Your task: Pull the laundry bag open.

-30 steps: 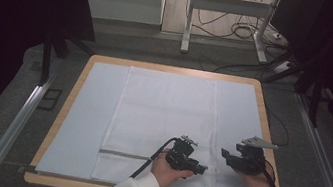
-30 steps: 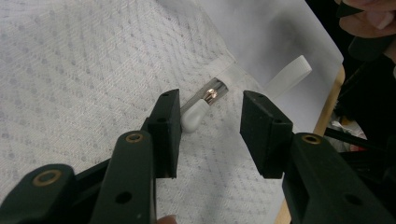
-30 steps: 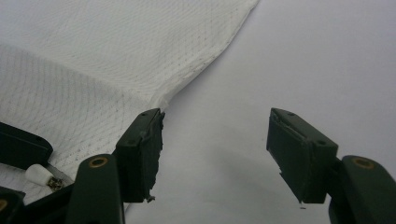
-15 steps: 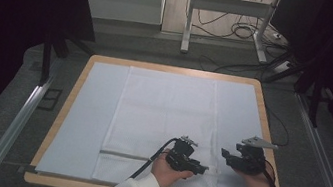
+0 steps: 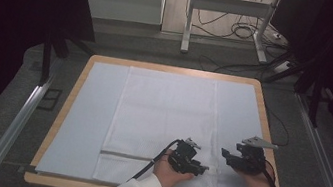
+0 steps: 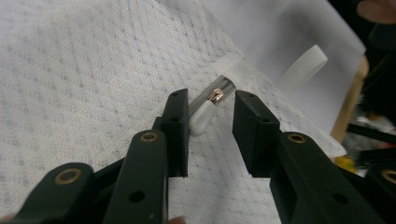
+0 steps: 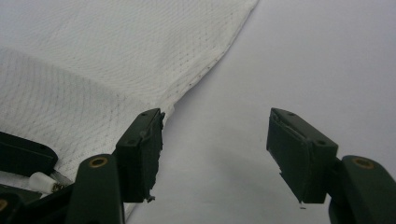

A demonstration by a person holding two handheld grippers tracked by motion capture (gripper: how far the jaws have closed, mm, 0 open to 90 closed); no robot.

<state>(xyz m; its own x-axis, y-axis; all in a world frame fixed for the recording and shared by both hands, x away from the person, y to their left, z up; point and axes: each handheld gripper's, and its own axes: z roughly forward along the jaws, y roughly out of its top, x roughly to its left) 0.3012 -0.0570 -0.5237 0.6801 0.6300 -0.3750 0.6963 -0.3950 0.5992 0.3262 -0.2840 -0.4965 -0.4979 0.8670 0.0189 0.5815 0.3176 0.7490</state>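
A white mesh cloth bag point(image 5: 165, 118) lies flat on the table, and its grey zipper point(image 5: 126, 156) runs along the near end. My left gripper point(image 5: 203, 169) rests on the bag's near right corner. In the left gripper view its jaws point(image 6: 212, 97) straddle the white zipper pull point(image 6: 203, 119). They have just been closing. The left pad is at the pull, a gap remains on the right, and the gripper is open. My right gripper point(image 5: 224, 155) hovers just right of the bag's edge point(image 7: 205, 60), open point(image 7: 215, 116), with bare sheet between its jaws.
A pale sheet point(image 5: 93, 112) covers the wooden-rimmed table point(image 5: 173, 69). A white fabric loop point(image 6: 301, 70) sticks out past the zipper's end. The table's near edge lies close behind both hands. Beyond the table are a dark floor, cables and a desk frame point(image 5: 228, 12).
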